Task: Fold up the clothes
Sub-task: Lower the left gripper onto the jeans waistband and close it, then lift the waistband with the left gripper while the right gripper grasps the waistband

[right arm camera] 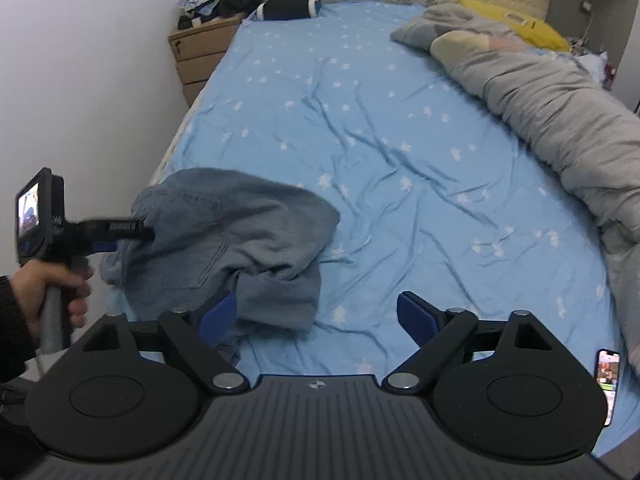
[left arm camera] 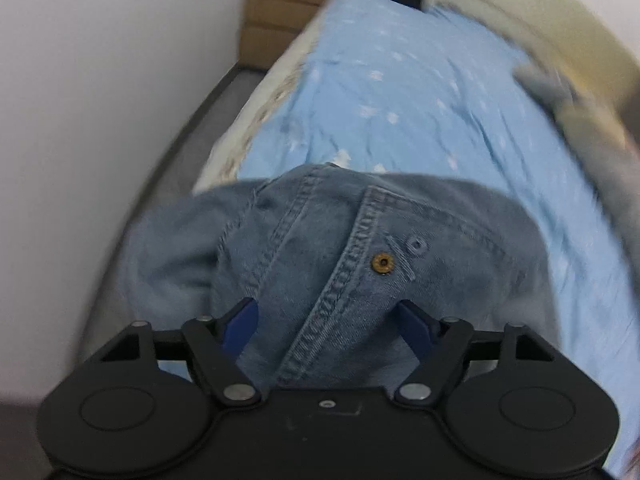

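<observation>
A pair of blue denim jeans (right arm camera: 236,236) lies bunched on the near left part of the blue star-print bed sheet (right arm camera: 380,128). In the left wrist view the denim (left arm camera: 340,256), with a brass rivet, fills the space between the blue fingers of my left gripper (left arm camera: 328,320), whose jaws stand wide apart around the cloth. The left gripper also shows in the right wrist view (right arm camera: 136,232), pushed into the jeans from the left. My right gripper (right arm camera: 316,316) is open and empty above the sheet, its left finger (right arm camera: 218,314) just over the jeans' near edge.
A grey duvet (right arm camera: 552,112) runs along the bed's right side, with a yellow pillow (right arm camera: 516,20) behind it. A dark rolled item (right arm camera: 288,8) lies at the headboard. A wooden drawer unit (right arm camera: 200,60) stands left of the bed by the white wall. A phone (right arm camera: 608,384) lies near right.
</observation>
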The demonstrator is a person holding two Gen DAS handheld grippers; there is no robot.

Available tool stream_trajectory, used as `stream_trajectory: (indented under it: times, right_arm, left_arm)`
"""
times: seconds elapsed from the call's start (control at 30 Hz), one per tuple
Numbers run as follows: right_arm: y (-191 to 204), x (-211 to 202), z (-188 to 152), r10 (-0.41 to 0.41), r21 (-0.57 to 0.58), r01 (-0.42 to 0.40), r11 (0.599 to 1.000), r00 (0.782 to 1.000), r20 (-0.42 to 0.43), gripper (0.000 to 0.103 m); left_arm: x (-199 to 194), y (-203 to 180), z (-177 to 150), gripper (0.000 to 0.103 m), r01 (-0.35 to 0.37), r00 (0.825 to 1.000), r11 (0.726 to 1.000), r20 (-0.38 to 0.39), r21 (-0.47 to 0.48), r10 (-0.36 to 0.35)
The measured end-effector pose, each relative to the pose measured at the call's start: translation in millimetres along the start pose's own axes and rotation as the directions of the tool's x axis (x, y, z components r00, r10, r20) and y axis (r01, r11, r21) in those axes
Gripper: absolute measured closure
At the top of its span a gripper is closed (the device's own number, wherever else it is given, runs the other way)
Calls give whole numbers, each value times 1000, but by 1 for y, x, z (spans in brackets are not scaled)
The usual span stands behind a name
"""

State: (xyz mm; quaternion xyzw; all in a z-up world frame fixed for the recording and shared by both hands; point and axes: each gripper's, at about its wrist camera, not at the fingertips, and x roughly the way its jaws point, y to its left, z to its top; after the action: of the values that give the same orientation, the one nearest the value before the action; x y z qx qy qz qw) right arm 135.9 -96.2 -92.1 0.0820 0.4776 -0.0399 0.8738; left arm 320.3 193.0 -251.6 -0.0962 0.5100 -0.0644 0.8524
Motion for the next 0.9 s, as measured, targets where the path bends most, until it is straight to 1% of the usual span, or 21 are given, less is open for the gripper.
stream_trajectory:
  times: [0.03,0.07,0.1,0.17,0.2,0.33,0.4,0.47,0.53,0.6,0.63,0.73,0.77,0.83,0.9]
  right_arm:
    - [0,1,0,6,-3,-6,1000,1000,-3,20]
    - [0,1,-1,8,-9,-8,1000,1000,-3,20]
    - [1,1,-1,10,-16,-10,1000,1000,-3,21]
    - [1,2,-1,16,-27,-16,1000,1000,-5,21]
    - [0,3,1,22,-29,-22,999,1000,-7,23]
    - [-2,5,11,47,-33,-47,998,999,10,23]
    - [0,9,19,73,-47,-72,996,997,8,25]
    - [4,13,30,94,-79,-93,993,995,11,26]
    - [8,20,42,122,-102,-120,988,992,13,26]
    - [14,31,56,165,-103,-165,981,986,-6,26]
    - [17,37,62,188,-101,-189,977,982,-16,26]
    - [34,63,82,256,-121,-261,958,965,-54,26]
    - [42,73,88,278,-137,-285,949,958,-68,26]
    - [58,96,100,322,-170,-335,927,941,-100,26]
    - [77,122,116,370,-202,-388,899,921,-124,26]
  left_arm:
    - [2,4,-1,36,17,1000,999,5,-38,-17]
    - [2,3,-3,41,26,1000,999,12,-33,-26]
    - [3,2,-5,50,35,999,999,18,-29,-35]
    - [-1,-3,-7,59,44,998,999,35,-10,-44]
    - [-4,-7,-8,75,45,998,999,44,2,-45]
    - [-24,-32,-18,92,32,995,995,86,97,-40]
    - [-37,-43,-26,94,61,992,992,99,111,-72]
    - [-45,-52,-32,95,108,987,986,103,124,-121]
    - [-50,-59,-39,95,167,980,978,89,126,-179]
    - [-50,-64,-48,95,225,970,968,72,116,-234]
    - [-49,-66,-54,95,239,966,963,68,124,-249]
    - [-44,-71,-64,95,261,959,954,74,150,-274]
    - [-42,-70,-64,95,270,956,953,80,139,-282]
    - [-39,-66,-64,95,287,950,951,91,114,-298]
    - [-38,-62,-64,95,297,946,948,101,117,-309]
